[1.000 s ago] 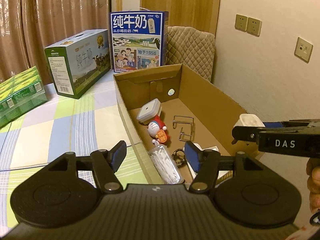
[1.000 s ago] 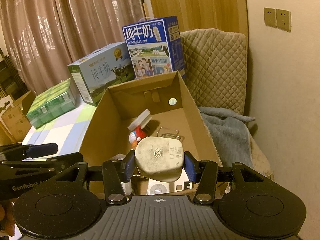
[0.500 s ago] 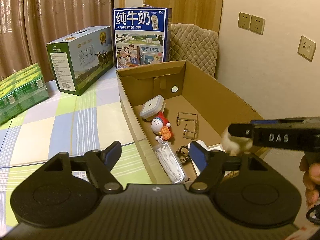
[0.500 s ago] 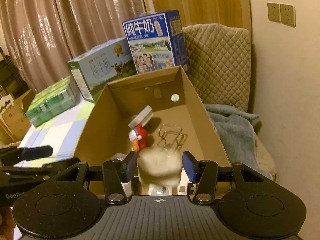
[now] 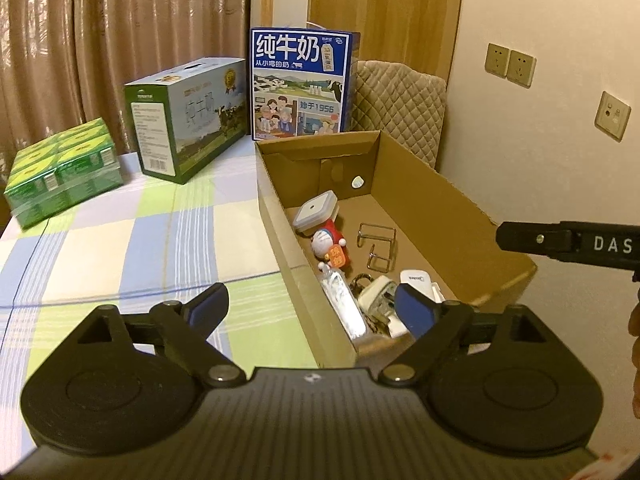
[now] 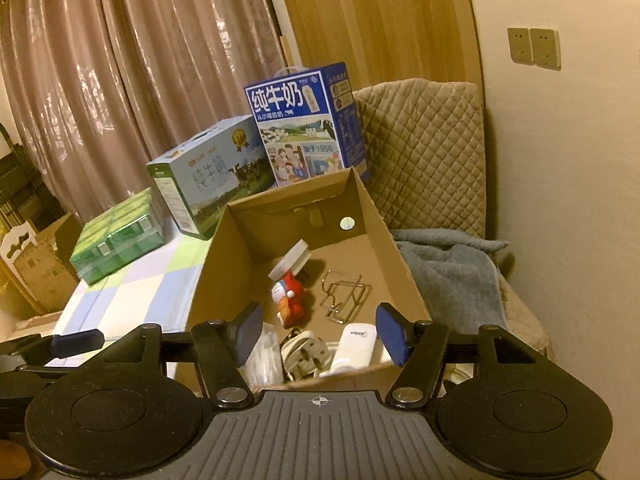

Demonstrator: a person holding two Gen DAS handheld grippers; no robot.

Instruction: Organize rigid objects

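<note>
An open cardboard box [image 5: 440, 196] [image 6: 396, 248] holds a lidded plastic container [image 5: 314, 212], a Doraemon figure [image 5: 332, 246] [image 6: 290, 296], a wire rack [image 5: 378, 246] [image 6: 346, 294], a clear pack of cotton swabs [image 5: 346, 308], a white plug adapter [image 5: 376, 300] [image 6: 306, 354] and a white Midea remote [image 5: 416, 280] [image 6: 354, 346]. My left gripper [image 5: 312, 306] is open and empty over the box's near left corner. My right gripper [image 6: 318, 334] is open and empty above the box's near end; one of its fingers [image 5: 532, 238] shows in the left wrist view.
The box sits on a checked tablecloth [image 5: 120, 240]. Behind stand a blue milk carton box [image 5: 300, 84], a green-white milk box [image 5: 188, 120] and a wrapped green pack [image 5: 64, 168]. A quilted chair [image 6: 424, 152] with a grey blanket [image 6: 452, 276] is right of the box, by the wall.
My right gripper opened and let go of the white plug adapter, which dropped into the box's near end. Both grippers have pulled back a little.
</note>
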